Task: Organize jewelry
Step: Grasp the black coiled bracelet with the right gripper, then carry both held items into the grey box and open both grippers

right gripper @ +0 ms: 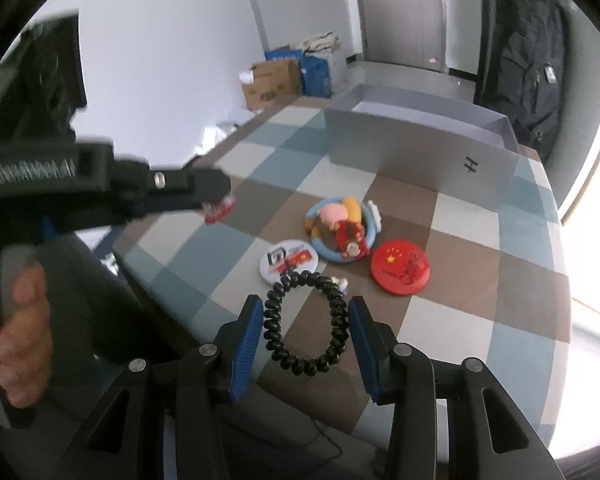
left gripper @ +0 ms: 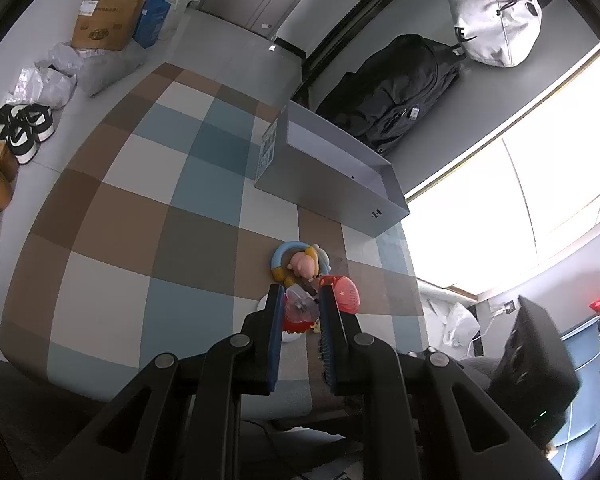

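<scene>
My left gripper [left gripper: 302, 300] is shut on a small clear and red trinket [left gripper: 299, 307], held above the checkered table; it also shows in the right wrist view [right gripper: 219, 211]. My right gripper [right gripper: 305, 312] is open, its fingers either side of a black coiled bracelet [right gripper: 305, 320] lying on the table. Beyond it lie a white badge [right gripper: 289, 259], a red China badge [right gripper: 400, 267] and a blue ring with plush charms [right gripper: 342, 227]. An open grey box [right gripper: 420, 152] stands at the table's far side, also in the left wrist view [left gripper: 332, 184].
The checkered table [right gripper: 480, 300] has its near-left edge close to my left gripper. A black backpack [left gripper: 396, 88] and a white bag [left gripper: 496, 24] sit behind the box. Cardboard boxes [left gripper: 108, 20] and shoes [left gripper: 24, 132] lie on the floor.
</scene>
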The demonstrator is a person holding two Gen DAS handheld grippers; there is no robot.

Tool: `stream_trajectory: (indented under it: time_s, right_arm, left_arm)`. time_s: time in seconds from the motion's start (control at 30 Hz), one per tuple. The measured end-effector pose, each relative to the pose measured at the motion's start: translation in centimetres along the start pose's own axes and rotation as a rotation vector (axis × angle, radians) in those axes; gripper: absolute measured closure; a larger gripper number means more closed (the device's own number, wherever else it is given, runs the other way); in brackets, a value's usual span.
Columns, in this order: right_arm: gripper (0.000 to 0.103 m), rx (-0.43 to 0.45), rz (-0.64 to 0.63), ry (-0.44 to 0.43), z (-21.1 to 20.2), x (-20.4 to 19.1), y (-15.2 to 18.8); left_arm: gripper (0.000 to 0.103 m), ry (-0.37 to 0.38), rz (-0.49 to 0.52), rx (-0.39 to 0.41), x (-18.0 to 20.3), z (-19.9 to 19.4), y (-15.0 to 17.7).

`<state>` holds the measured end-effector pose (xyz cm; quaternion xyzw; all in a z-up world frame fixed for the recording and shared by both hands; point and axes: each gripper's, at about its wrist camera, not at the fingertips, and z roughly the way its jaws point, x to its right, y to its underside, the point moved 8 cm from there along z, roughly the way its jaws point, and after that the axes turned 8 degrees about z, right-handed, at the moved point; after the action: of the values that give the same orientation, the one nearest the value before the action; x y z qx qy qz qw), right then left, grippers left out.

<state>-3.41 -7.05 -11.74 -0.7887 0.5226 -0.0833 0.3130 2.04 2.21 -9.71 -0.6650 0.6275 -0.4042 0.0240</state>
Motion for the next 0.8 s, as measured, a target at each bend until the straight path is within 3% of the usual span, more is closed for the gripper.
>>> stream_trajectory:
  time_s: [0.37, 0.8]
  right_arm:
    - [0.061, 0.075, 0.155, -0.076, -2.1, 2.4, -2.9]
    - [0.060, 0.178, 0.230, -0.106, -4.0, 6.5, -11.7]
  left_arm:
    - [0.090, -0.023, 0.067, -0.003, 1.7, 0.1, -1.4]
    - [0.090, 0.003, 0.185, 0.005, 5.2, 2.7, -9.4]
